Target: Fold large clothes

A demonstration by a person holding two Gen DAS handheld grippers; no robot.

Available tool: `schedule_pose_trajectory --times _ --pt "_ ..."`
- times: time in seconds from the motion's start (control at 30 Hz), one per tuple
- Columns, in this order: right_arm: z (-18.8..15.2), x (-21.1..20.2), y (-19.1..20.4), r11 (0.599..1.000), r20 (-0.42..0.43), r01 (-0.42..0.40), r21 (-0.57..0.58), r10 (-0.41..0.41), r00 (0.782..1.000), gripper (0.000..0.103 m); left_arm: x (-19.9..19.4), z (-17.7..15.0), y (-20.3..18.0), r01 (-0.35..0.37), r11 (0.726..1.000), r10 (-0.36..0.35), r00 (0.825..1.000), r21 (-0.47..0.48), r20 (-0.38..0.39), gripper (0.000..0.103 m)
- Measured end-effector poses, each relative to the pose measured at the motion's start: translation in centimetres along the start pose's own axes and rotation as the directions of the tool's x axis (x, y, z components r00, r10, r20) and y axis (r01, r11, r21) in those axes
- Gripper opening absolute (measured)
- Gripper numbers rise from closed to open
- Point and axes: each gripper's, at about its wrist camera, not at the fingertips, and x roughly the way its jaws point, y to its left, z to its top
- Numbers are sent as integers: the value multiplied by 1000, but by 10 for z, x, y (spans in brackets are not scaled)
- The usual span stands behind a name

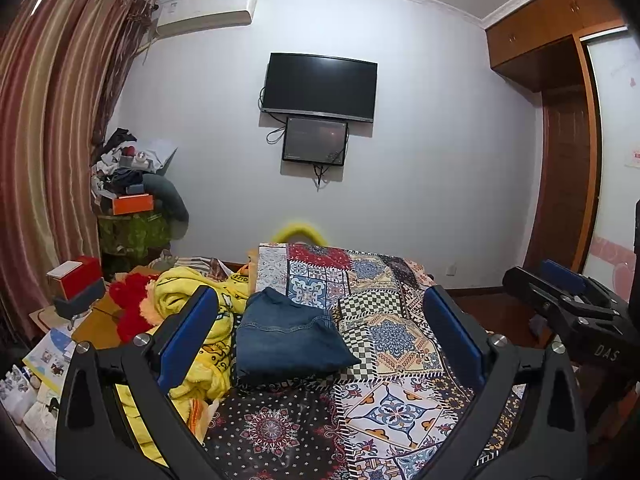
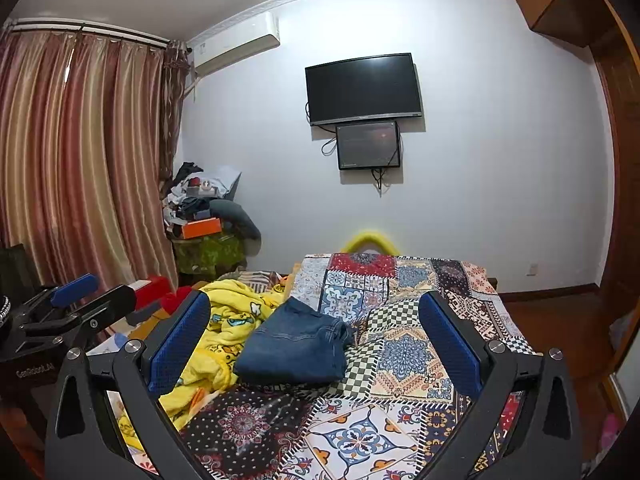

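A folded pair of blue jeans (image 1: pixel 288 336) lies on the patchwork bedspread (image 1: pixel 400 344) in the middle of the bed; it also shows in the right wrist view (image 2: pixel 296 344). My left gripper (image 1: pixel 320 320) is open and empty, held above the bed short of the jeans. My right gripper (image 2: pixel 314 324) is open and empty too, at about the same height, with the jeans seen between its fingers. The right gripper also shows at the right edge of the left wrist view (image 1: pixel 568 296). The left gripper shows at the left edge of the right wrist view (image 2: pixel 76 296).
A crumpled yellow blanket (image 1: pixel 200 320) lies left of the jeans, with a red plush toy (image 1: pixel 128 300) beside it. Boxes and papers (image 1: pixel 72 292) sit at the bed's left. Curtains hang left; a cluttered stand (image 1: pixel 132 216), wall TV (image 1: pixel 320 86) and wardrobe (image 1: pixel 560 80) lie beyond.
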Motion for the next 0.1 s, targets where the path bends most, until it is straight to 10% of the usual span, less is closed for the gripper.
schedule_pose_trajectory --times 0.1 --pt "0 0 0 1000 5 4 0 -4 1000 103 3 -1 3 5 1000 -6 1000 -12 -10 103"
